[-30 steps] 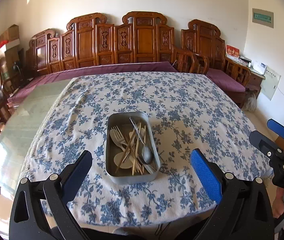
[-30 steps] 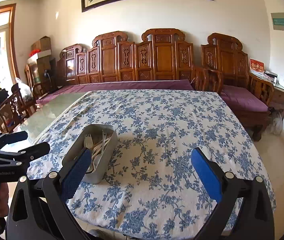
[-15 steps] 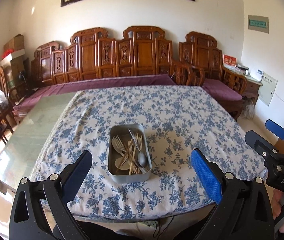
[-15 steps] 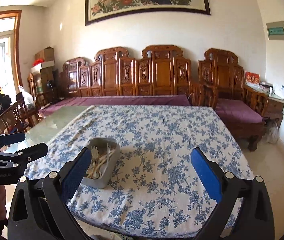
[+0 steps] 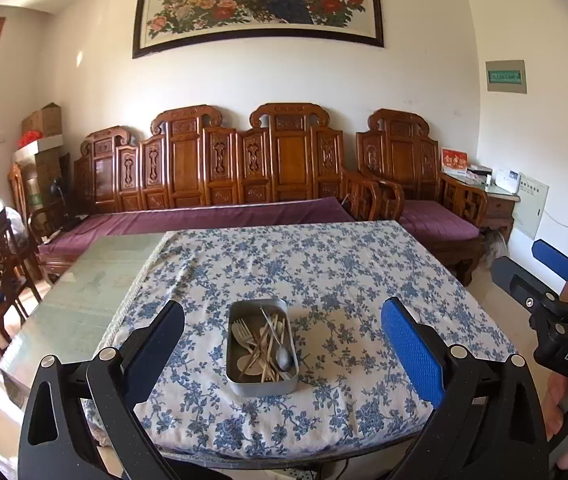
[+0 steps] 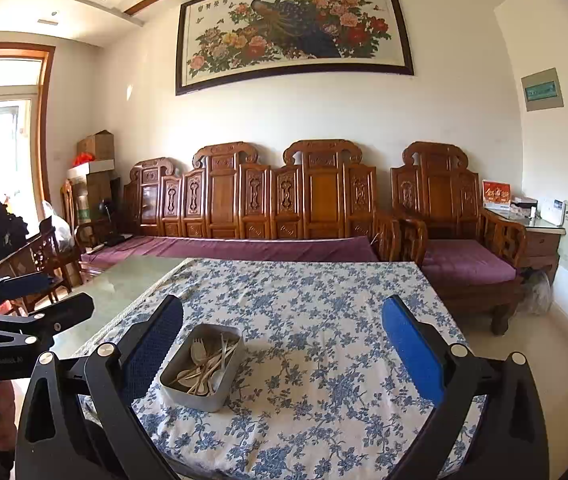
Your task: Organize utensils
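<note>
Both spread hand-held grippers (image 5: 282, 354) (image 6: 282, 354) farther back from utensil tin (image 5: 262, 346); spoon visible leftward only.

left hand-held gripper (image 5: 282, 354) spread wide, empty; right hand-held gripper (image 6: 282, 354) likewise, level beside it.

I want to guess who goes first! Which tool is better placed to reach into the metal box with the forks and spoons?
Probably the left tool. In its view the metal box sits straight ahead between its open fingers. For the right tool, the box lies off toward its left finger. Both are open and empty, back from the table.
</note>
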`<state>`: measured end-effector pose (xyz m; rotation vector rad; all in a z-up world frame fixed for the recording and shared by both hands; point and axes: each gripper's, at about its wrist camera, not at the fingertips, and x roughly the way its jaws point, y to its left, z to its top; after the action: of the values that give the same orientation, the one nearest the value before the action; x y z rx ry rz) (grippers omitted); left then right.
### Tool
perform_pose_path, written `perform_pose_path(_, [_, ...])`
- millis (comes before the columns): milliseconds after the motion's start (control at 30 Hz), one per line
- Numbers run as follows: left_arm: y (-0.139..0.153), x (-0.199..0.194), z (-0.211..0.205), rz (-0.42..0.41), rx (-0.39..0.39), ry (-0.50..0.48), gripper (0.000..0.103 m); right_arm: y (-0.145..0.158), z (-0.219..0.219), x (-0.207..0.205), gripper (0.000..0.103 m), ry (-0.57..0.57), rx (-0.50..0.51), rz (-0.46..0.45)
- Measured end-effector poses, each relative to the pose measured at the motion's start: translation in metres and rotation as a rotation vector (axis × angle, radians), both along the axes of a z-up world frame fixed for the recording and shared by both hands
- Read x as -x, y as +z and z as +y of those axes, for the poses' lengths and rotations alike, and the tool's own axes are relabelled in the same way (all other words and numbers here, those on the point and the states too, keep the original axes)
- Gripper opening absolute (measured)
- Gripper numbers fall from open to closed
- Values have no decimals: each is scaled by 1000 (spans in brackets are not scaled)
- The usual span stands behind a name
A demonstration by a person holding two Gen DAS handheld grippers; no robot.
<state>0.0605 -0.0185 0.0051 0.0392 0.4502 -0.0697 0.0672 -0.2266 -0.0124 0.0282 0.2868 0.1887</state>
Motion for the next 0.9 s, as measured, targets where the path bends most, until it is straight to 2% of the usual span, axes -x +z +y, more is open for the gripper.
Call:
perform_pose_path(400, [1, 3, 7, -18, 22, 32, 95, 3, 1, 3, 100, 4, -1, -7])
perform_pose_path(900, [1, 5, 5, -24, 22, 25, 95, 2, 2, 1, 100, 5, -2, -3])
